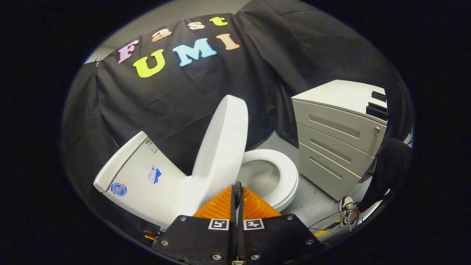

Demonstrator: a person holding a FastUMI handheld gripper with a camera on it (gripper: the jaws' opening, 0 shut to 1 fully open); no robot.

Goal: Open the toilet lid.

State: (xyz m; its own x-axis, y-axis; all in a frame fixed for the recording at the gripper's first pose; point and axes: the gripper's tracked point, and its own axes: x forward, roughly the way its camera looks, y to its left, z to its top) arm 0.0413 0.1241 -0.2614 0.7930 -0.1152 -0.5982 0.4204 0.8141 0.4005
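Toilet lid [222, 141] raised nearly upright over the seat [285, 176] and beside the tank [140, 173] (task apparently complete). Gripper [237, 191], fingers closed together and empty, sits just before the lid's base.

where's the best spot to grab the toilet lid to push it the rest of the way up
Take the toilet lid by its thin free rim near the top, coming from the bowl side. It stands raised and nearly upright above the seat, so that edge is exposed and farthest from the hinge. The gripper sits closed just below it, so its fingers would likely need to open first.
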